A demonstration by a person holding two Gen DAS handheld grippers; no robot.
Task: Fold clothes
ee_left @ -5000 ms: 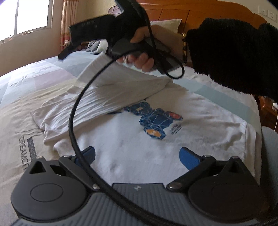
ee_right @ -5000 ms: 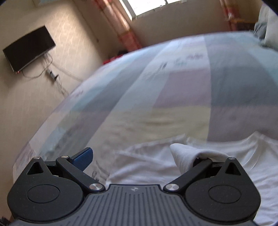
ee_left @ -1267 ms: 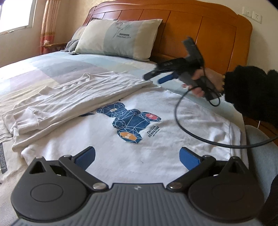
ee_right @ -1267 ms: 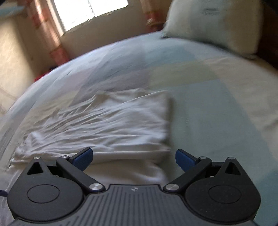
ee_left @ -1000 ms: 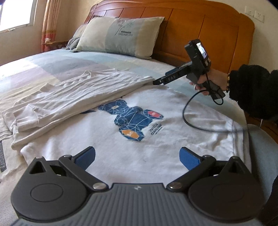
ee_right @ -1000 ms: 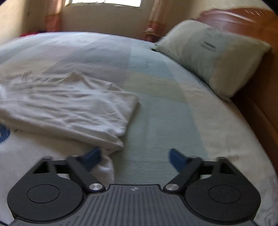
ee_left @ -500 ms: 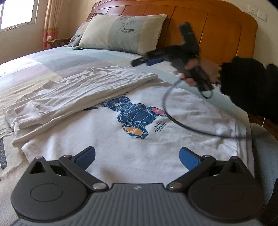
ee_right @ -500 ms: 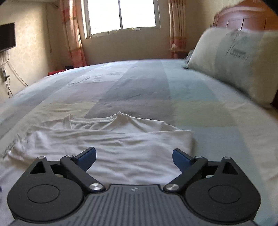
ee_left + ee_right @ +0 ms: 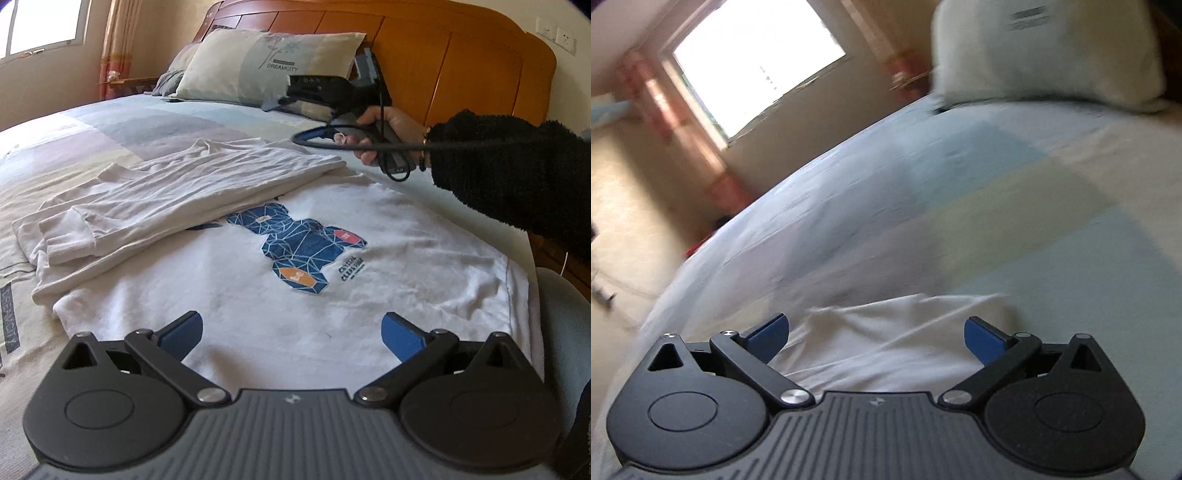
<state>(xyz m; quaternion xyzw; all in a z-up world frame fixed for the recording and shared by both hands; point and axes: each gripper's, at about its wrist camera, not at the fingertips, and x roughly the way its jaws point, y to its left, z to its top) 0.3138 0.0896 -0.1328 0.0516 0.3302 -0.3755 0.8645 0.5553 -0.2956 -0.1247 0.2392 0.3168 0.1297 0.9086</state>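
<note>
**Kid:** Where is the shirt?

**Helper:** The white shirt [image 9: 229, 295] lies flat on the bed [image 9: 92, 125]. You can see the blue bear picture [image 9: 303, 247] on its front.

**Kid:** Is it folded?

**Helper:** Partly. The far side [image 9: 177, 195], with its sleeve, is laid over onto the middle. The side near the person's dark sleeve [image 9: 513, 173] is spread out flat. So I think one side is done, and the other side and the fold across are left.

**Kid:** What are the tools doing?

**Helper:** The left tool [image 9: 291, 332] is released. Its blue tips are wide apart, with nothing between them, just above the near edge of the shirt. The right tool [image 9: 875, 336] is released too, and holds nothing. The person's hand [image 9: 384, 133] holds it up in the air, over the far end of the shirt, near the pillow [image 9: 269, 62].

**Kid:** Is it touching the shirt?

**Helper:** No. Its own view is blurry, but white cloth shows below it.
</note>
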